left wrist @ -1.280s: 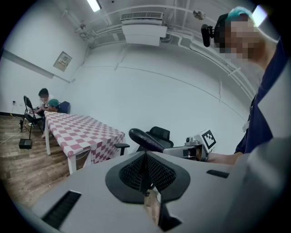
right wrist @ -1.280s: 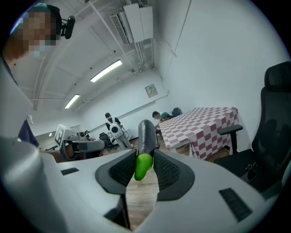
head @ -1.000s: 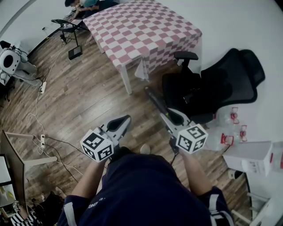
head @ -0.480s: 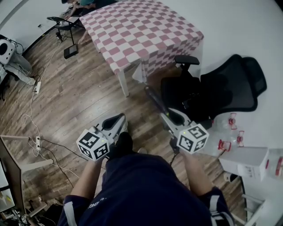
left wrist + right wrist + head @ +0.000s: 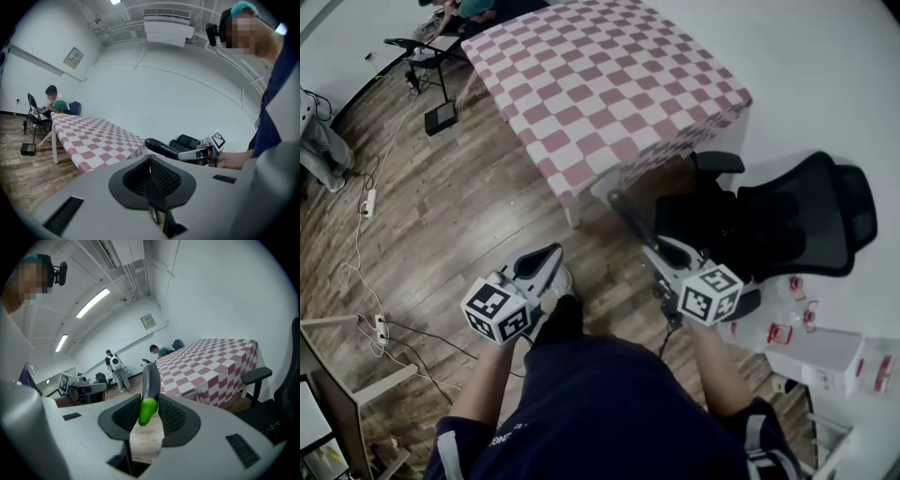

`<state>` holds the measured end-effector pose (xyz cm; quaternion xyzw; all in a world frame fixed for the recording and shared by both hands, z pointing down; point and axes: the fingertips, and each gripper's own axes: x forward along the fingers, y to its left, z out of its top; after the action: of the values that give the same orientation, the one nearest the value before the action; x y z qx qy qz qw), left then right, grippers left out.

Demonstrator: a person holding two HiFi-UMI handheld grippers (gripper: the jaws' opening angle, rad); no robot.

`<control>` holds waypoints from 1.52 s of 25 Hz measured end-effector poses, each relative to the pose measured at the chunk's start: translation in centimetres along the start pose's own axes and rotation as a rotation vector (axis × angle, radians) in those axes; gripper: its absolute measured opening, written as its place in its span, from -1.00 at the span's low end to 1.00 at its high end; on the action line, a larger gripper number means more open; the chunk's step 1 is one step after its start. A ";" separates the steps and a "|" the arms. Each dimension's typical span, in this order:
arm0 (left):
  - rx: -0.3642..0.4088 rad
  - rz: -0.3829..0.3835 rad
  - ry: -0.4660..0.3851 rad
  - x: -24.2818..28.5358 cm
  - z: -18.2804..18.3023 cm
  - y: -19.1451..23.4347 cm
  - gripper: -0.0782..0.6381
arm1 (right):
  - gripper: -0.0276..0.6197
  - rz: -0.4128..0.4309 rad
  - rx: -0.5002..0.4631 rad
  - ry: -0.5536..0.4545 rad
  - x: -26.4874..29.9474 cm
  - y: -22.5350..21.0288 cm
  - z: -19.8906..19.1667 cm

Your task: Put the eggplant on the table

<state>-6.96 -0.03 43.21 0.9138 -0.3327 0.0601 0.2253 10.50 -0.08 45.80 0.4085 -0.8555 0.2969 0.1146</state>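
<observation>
My right gripper (image 5: pixel 661 249) (image 5: pixel 148 401) is shut on the eggplant (image 5: pixel 630 218) (image 5: pixel 151 379). Its green stem end sits between the pads and its dark purple body sticks out ahead, toward the table (image 5: pixel 609 84) (image 5: pixel 211 364). The table wears a pink-and-white checked cloth and stands just ahead of me with a bare top. My left gripper (image 5: pixel 548 255) (image 5: pixel 151 161) hangs at my left over the wooden floor, shut and holding nothing. From the left gripper view the eggplant (image 5: pixel 161 148) and the right gripper (image 5: pixel 201 151) show beside the table (image 5: pixel 89 136).
A black office chair (image 5: pixel 769 220) (image 5: pixel 255 373) stands right of the table's near corner, close to my right gripper. Water bottles (image 5: pixel 783 328) and a white box (image 5: pixel 825 361) lie at the right. Cables and a power strip (image 5: pixel 366 202) run along the left floor. People sit at the table's far end (image 5: pixel 473 9).
Both grippers, with the eggplant in the right one, have come closer to the table. The table and chair sit lower and nearer in the head view.
</observation>
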 end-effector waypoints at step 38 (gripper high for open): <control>-0.092 0.110 0.165 13.3 7.4 18.3 -0.70 | -0.52 -0.068 -0.144 0.259 27.7 -18.1 7.2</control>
<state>-8.59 -23.49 46.92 0.8747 -0.3652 0.1321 0.2898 7.03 -30.75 59.70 0.3862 -0.8382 0.2811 0.2630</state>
